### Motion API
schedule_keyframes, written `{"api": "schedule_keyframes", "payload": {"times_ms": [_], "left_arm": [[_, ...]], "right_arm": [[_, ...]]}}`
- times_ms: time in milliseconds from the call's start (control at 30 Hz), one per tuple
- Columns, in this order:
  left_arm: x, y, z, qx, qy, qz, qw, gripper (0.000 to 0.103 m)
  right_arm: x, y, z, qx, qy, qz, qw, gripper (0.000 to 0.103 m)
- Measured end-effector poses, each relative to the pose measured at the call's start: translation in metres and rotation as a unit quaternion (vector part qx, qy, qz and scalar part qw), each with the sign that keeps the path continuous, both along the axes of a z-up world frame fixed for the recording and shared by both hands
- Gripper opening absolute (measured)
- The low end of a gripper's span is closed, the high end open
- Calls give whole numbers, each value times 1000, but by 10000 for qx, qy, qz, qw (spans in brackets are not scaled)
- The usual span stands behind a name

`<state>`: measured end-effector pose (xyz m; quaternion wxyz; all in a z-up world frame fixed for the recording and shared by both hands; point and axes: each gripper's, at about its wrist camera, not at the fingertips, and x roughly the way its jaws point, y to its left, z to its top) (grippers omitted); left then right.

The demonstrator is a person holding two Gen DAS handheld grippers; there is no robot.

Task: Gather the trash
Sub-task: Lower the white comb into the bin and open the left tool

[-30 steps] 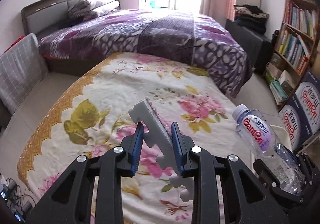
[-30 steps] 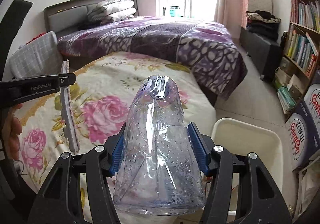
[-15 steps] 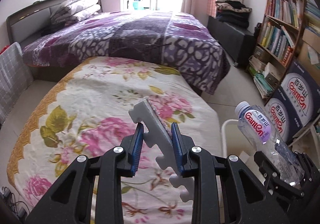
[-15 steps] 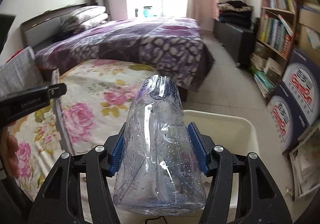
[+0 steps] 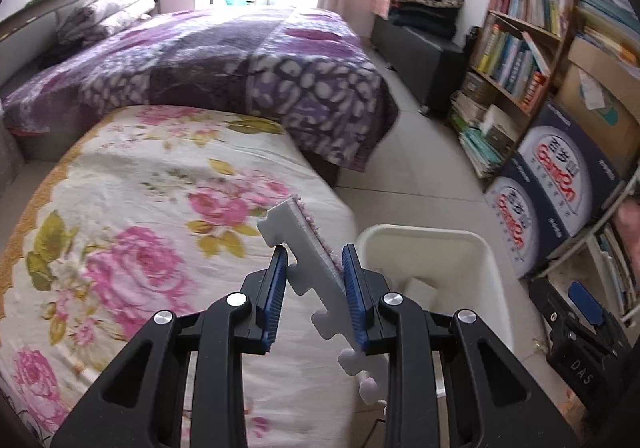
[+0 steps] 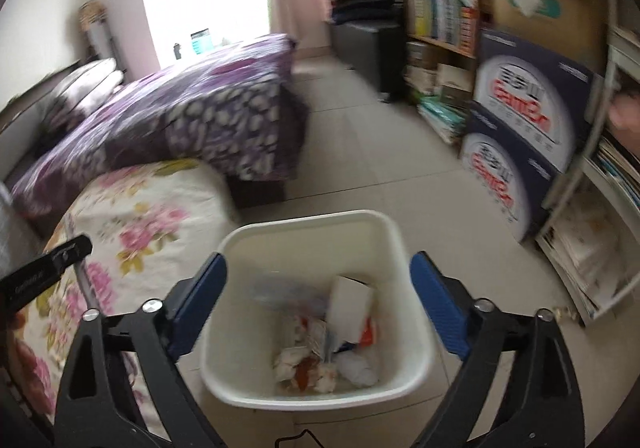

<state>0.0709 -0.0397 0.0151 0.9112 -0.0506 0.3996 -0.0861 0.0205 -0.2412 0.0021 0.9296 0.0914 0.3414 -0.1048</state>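
At the far left a bed under a purple patterned quilt ran toward the bright window, with a nearer mattress under a cream floral sheet in front of it. Over the right edge of that sheet the left gripper was clamped on a white foam puzzle-mat piece, its blue pads pressing both faces; the piece stood tilted, its pink fuzzy side facing right and its notched lower end hanging below the jaws. Just right of it stood the white trash bin on the tiled floor, close against the mattress side. In the right wrist view the right gripper hung above the bin, its jaws having just been opening and now spread wide with nothing between the pads. Inside the bin a blurred clear plastic bottle lay against the left wall, beside a white carton and crumpled, stained tissues at the bottom. The left gripper's black finger showed at the left edge of that view, over the floral sheet. Farther right, two stacked dark blue cartons with red lettering sat on the floor near the bin, in front of a bookshelf packed with books along the right wall.
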Motion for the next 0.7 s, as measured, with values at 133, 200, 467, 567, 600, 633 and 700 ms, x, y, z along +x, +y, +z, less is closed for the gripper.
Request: {"api": "schedule_keyframes", "payload": {"times_ms": [133,200,467,567,600,633,700], "left_arm": [[6,-32,0,-48,68,-356,9993,29],[10,-47,1,-192,139,-569,9981,30],[13,-64,3,-395,117,-681,9968,68],[4,-51,7,-248,-67,-512,9984,80],[0,-45,7,-262,-106,-475,9985,82],[-3,-38,8,-353,-104,-474,9982,86],[-4,-28,7,-689,97,-683,9952,88]], "right_arm": [[-12,-23,5,-15,-110,-460,9989,95],[-18,-32,10,-54,-207,-670,9975,96],[-34,-52,26,-141,-506,-1335,9896,96],[-40,-46,30,-256,-455,-1479,9876,96],[-43,-41,31,-329,-491,-1479,9872,96],[-45,-38,32,-373,-511,-1476,9870,96],[-53,-25,32,-654,-580,-1557,9839,96]]}}
